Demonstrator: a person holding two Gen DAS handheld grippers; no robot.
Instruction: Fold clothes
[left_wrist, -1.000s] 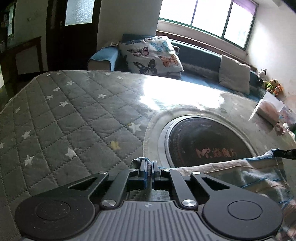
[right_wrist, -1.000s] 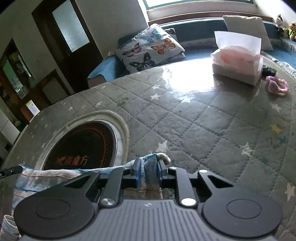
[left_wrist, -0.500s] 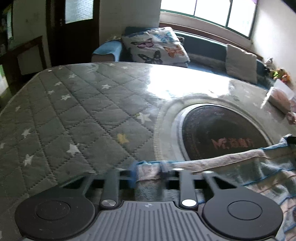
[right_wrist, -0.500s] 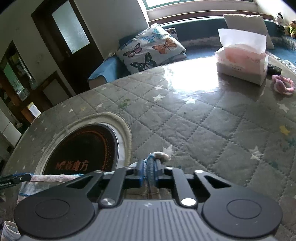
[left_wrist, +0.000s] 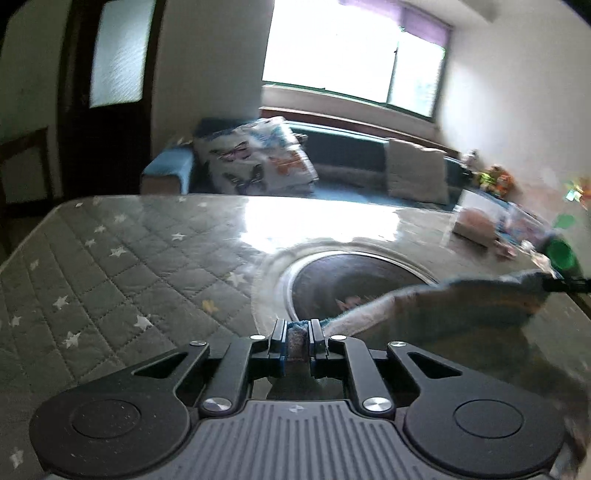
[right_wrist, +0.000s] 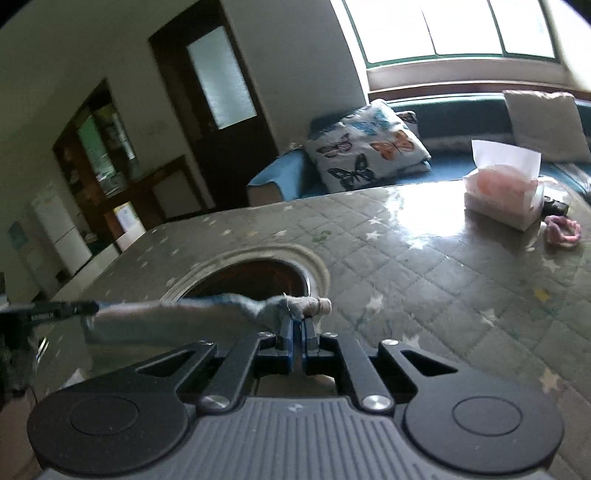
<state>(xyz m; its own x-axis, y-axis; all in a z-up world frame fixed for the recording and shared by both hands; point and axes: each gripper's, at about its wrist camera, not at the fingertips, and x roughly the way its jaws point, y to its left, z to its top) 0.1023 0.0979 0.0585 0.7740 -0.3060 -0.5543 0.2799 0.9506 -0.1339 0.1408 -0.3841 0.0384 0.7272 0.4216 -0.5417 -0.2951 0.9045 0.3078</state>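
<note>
Pinching fuzzy striped cloth (left_wrist: 461, 306) above quilted tabletop (left_wrist: 122, 266)

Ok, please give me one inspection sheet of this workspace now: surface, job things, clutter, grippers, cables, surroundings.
Surface: quilted star-print table with a round dark inset.
Job's things: one cloth, lifted and stretched between the two grippers.
Clutter: tissue box, pink hair tie, a green object too blurred to name.
Grippers: left gripper shut on one cloth corner; right gripper shut on the other.
Cables: nothing seen.
Surroundings: sofa with butterfly pillow, window, dark door.
</note>
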